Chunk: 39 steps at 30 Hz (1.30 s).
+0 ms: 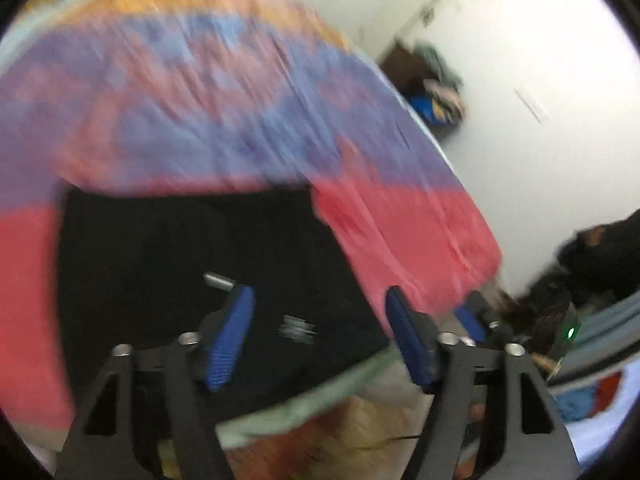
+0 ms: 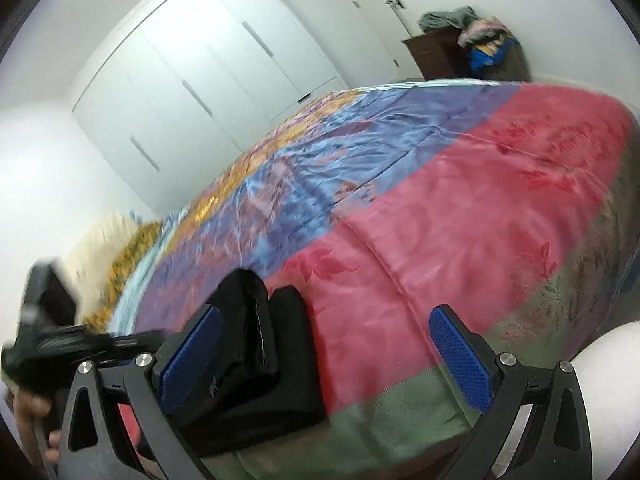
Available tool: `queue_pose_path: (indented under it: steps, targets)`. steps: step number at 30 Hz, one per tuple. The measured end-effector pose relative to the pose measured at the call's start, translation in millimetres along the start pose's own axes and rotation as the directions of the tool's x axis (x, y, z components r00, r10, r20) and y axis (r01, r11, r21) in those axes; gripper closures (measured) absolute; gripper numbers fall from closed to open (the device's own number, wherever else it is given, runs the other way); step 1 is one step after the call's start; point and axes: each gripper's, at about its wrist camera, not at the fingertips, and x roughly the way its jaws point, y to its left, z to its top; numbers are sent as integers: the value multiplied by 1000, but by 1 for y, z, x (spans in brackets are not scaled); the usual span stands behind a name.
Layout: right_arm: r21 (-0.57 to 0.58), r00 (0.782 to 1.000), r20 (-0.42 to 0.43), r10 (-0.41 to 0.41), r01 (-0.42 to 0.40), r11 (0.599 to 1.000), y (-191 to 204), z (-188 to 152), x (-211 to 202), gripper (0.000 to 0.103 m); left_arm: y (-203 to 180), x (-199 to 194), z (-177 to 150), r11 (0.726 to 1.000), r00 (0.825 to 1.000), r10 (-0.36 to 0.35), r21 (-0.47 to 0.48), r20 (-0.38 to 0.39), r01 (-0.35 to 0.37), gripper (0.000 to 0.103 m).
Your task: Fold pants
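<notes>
- Two grippers hang above a bed (image 2: 460, 216) spread with a quilt banded in orange, blue, pink and green.
- Black pants (image 2: 256, 356) lie folded into a compact stack on the near pink and green bands, by the bed's near edge.
- Left gripper (image 1: 320, 336): jaws spread apart over the pants (image 1: 200, 280), nothing between the blue pads (image 1: 230, 336), no contact with the cloth; this view is motion-blurred.
- Right gripper (image 2: 324, 360): jaws wide apart and released; its left pad (image 2: 188, 356) is in front of the stack, and contact cannot be judged.
- White wardrobe doors (image 2: 208, 80) stand beyond the far side, with clothes heaped on a dark cabinet (image 2: 432, 56) at far right.
</notes>
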Motion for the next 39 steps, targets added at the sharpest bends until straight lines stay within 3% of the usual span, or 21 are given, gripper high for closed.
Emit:
queue_pose_path:
  steps: [2, 3, 4, 6, 8, 9, 10, 11, 12, 15, 16, 20, 23, 25, 28, 29, 31, 32, 34, 35, 39]
  targets:
    - [-3, 991, -70, 113, -113, 994, 7, 7, 14, 0, 27, -24, -4, 993, 990, 119, 12, 75, -121, 33]
    - [1, 978, -112, 177, -178, 984, 11, 11, 22, 0, 36, -28, -8, 985, 981, 171, 17, 89, -173, 35]
    - [19, 954, -165, 249, -250, 968, 15, 14, 32, 0, 47, -25, -13, 973, 971, 224, 31, 87, -227, 46]
    - [130, 856, -332, 397, -375, 918, 20, 22, 68, 1, 64, 5, -27, 954, 957, 290, 69, 17, -291, 64]
    - [229, 768, -435, 471, -411, 882, 24, 27, 98, 13, 77, 35, -47, 953, 948, 300, 82, -103, -292, 86]
    - [243, 731, -480, 485, -420, 874, 27, 28, 109, 14, 79, 47, -57, 954, 946, 296, 89, -130, -286, 86]
    - [226, 705, -532, 468, -414, 882, 33, 29, 120, 20, 80, 52, -61, 948, 943, 312, 104, -113, -301, 86]
    - [158, 702, -581, 412, -399, 903, 41, 31, 128, 27, 77, 54, -65, 943, 942, 323, 115, -87, -313, 86]
    - [114, 683, -622, 383, -405, 907, 47, 31, 134, 28, 76, 55, -66, 945, 946, 316, 107, -72, -308, 86]
    - [61, 576, -748, 330, -435, 898, 66, 19, 154, 31, 80, 53, -61, 959, 957, 279, 65, -81, -274, 83]
    - [18, 562, -779, 278, -423, 906, 71, 15, 160, 33, 81, 53, -59, 962, 959, 272, 56, -82, -268, 82]
    - [-86, 559, -814, 158, -385, 919, 74, 5, 173, 36, 79, 60, -53, 964, 961, 266, 44, -77, -263, 82]
    - [-79, 508, -847, 153, -405, 911, 75, -1, 179, 46, 82, 58, -57, 961, 959, 274, 56, -70, -271, 80]
    - [-75, 460, -875, 151, -436, 897, 78, -4, 184, 47, 83, 56, -58, 962, 960, 273, 50, -71, -269, 79]
    - [-61, 420, -896, 148, -445, 893, 78, -7, 192, 48, 83, 54, -59, 964, 962, 264, 35, -70, -262, 75]
    - [-54, 413, -899, 147, -437, 898, 77, -10, 196, 48, 83, 54, -59, 964, 962, 264, 35, -69, -262, 74]
    - [-72, 423, -897, 129, -429, 901, 80, -17, 198, 54, 81, 54, -58, 962, 959, 274, 41, -75, -271, 73]
    - [-133, 462, -882, 93, -433, 891, 87, -17, 195, 71, 81, 51, -57, 960, 957, 279, 42, -78, -276, 73]
    - [-196, 518, -851, 84, -463, 864, 98, -10, 181, 82, 82, 37, -52, 962, 959, 273, 16, -72, -272, 73]
    - [-199, 540, -835, 105, -475, 857, 102, -2, 173, 85, 84, 28, -49, 966, 964, 258, -3, -58, -259, 72]
    - [-163, 591, -784, 189, -490, 856, 107, 28, 136, 86, 85, -16, -39, 971, 971, 237, -36, 30, -236, 63]
